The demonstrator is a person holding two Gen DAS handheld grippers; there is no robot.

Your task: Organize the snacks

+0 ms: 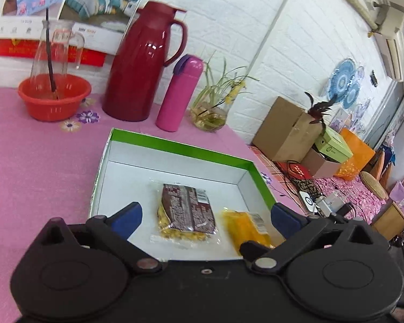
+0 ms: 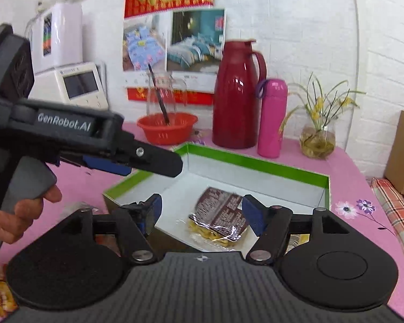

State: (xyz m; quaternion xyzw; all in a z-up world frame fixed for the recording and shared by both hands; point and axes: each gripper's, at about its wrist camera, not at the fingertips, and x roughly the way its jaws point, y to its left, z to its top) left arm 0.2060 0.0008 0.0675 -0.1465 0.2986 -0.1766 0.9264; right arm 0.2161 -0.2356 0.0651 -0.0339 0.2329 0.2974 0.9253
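box on table | two snack packets side by side inside | jug, flask behind

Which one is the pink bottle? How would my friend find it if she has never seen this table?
Look at the pink flowered tablecloth, then at the row of things along the white brick wall behind the green-edged box. The pink bottle stands upright between the big dark red jug and the glass vase of plants. It is the only bright pink thing there, slim, with a purple loop on top.
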